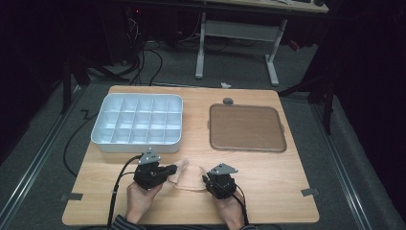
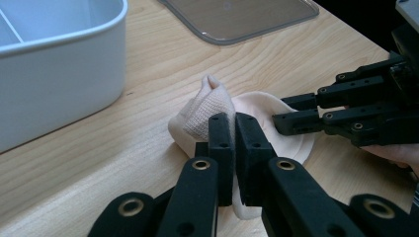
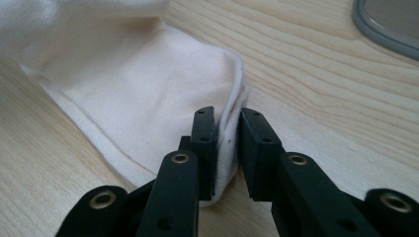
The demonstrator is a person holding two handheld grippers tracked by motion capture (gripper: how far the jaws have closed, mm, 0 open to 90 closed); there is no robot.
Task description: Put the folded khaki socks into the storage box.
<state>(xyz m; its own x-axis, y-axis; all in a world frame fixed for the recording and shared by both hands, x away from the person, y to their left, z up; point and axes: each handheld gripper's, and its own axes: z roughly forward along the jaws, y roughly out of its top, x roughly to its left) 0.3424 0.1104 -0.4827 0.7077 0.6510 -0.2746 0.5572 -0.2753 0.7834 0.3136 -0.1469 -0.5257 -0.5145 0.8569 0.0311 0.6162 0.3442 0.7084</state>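
A pale cream cloth point(image 1: 189, 177), ribbed at one end like a sock, lies on the wooden table near the front edge, between the two grippers. My left gripper point(image 1: 174, 168) comes in from the cloth's left. In the left gripper view its jaws point(image 2: 234, 118) are shut on a raised fold of the cloth point(image 2: 212, 101). My right gripper point(image 1: 205, 178) meets the cloth from the right. In the right gripper view its jaws point(image 3: 228, 116) are pinched on the cloth's point(image 3: 148, 84) rounded edge. The left gripper view also shows the right gripper point(image 2: 276, 112) at that edge.
A white tray point(image 1: 139, 97) with several compartments stands at the back left, close to the left gripper point(image 2: 74, 74). A flat brown tray point(image 1: 246, 127) sits at the back right, with a small grey disc point(image 1: 228, 101) behind it. A desk frame point(image 1: 273, 67) stands beyond the table.
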